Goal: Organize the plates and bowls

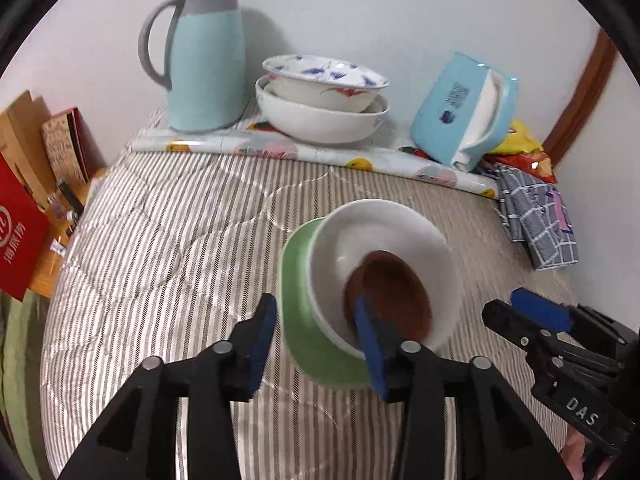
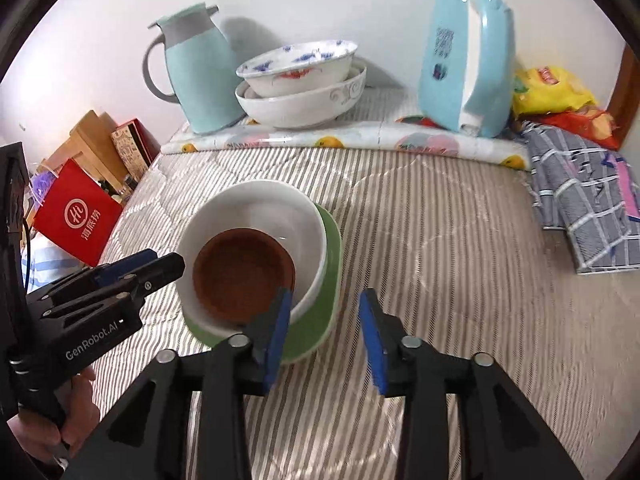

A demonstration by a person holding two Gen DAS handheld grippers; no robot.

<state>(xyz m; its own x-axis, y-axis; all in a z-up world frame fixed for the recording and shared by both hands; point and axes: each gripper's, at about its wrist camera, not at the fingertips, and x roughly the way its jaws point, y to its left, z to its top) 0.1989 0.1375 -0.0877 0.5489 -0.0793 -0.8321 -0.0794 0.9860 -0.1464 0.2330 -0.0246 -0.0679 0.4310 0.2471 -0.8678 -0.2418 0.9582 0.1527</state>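
Observation:
A stack stands on the striped quilt: a green dish (image 1: 300,320) (image 2: 328,280) at the bottom, a white bowl (image 1: 384,232) (image 2: 260,208) in it, and a small brown dish (image 1: 392,292) (image 2: 244,276) inside the bowl. My left gripper (image 1: 316,344) (image 2: 160,268) is open at the stack's left side, with the rim between its blue pads and no pad pressing on it. My right gripper (image 2: 324,338) (image 1: 520,308) is open at the stack's right side, over the green dish's edge. At the back, patterned bowls (image 1: 324,80) (image 2: 296,68) sit nested in a larger white bowl (image 1: 320,120) (image 2: 296,108).
A teal jug (image 1: 204,60) (image 2: 196,76) stands left of the nested bowls, and a blue tissue box (image 1: 460,108) (image 2: 464,64) right of them. A fruit-patterned roll (image 1: 304,152) lies before them. A checked cloth (image 2: 580,200) and snack bags (image 2: 548,88) lie far right. A red bag (image 2: 76,216) stands left.

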